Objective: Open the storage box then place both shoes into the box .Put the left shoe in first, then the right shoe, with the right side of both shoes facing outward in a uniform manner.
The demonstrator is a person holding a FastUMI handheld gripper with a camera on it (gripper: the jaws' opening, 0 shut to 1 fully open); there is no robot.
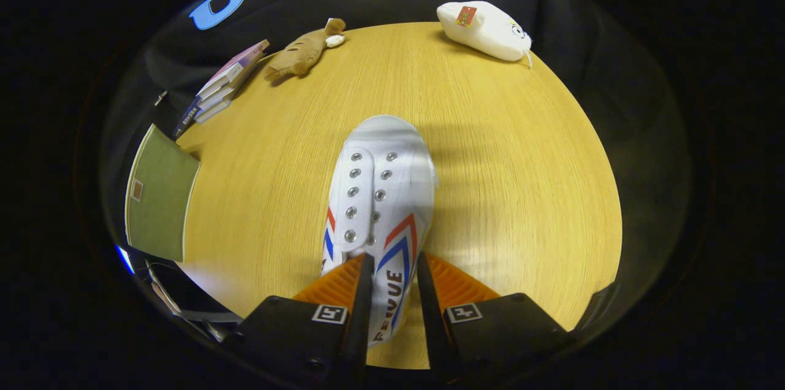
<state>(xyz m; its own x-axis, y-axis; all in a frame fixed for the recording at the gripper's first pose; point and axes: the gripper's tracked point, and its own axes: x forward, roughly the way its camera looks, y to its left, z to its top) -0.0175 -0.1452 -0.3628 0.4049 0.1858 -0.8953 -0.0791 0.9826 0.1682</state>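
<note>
A white canvas shoe (380,206) with red and blue chevrons occupies the centre of the frame, toe pointing toward the top, above the wooden worktop (521,194). The tool (392,273), at bottom centre, pinches the shoe's heel end between its two fingers (362,292). Upper left: a brown plush toy (303,53) and stacked books (224,83). Upper right: a white plush toy (487,29). Left edge: a green panel (159,200).
</note>
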